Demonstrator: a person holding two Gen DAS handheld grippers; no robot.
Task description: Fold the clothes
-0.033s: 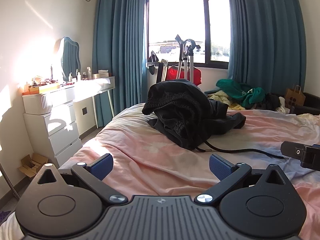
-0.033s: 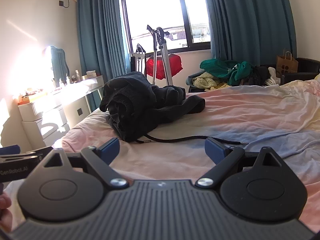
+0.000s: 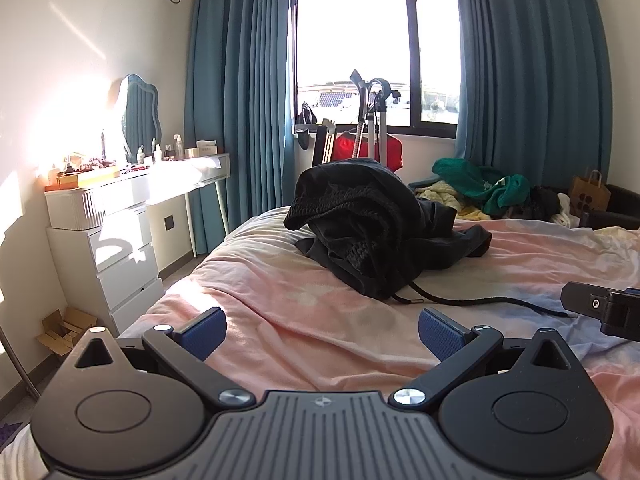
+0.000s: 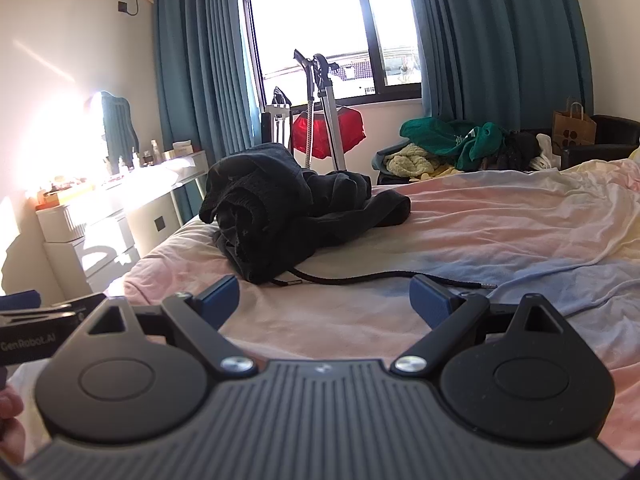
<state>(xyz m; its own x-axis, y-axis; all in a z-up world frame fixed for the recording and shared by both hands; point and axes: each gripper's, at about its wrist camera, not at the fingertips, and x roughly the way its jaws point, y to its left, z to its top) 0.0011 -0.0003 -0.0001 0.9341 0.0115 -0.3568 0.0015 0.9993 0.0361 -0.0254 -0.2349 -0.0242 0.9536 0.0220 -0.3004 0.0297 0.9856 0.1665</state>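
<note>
A crumpled black garment [image 3: 372,228] lies in a heap on the pink bed sheet [image 3: 280,308], with a black drawstring [image 3: 480,302] trailing toward the right. It also shows in the right wrist view [image 4: 280,208], with its drawstring [image 4: 380,280]. My left gripper [image 3: 322,336] is open and empty, low over the sheet, well short of the garment. My right gripper [image 4: 324,300] is open and empty, just short of the drawstring. Part of the right gripper [image 3: 604,312] shows at the right edge of the left wrist view.
A white dresser [image 3: 120,240] with a mirror stands left of the bed. A pile of green and yellow clothes [image 3: 476,192] and a paper bag [image 3: 590,196] lie beyond the bed. A vacuum and red item [image 3: 372,140] stand under the window.
</note>
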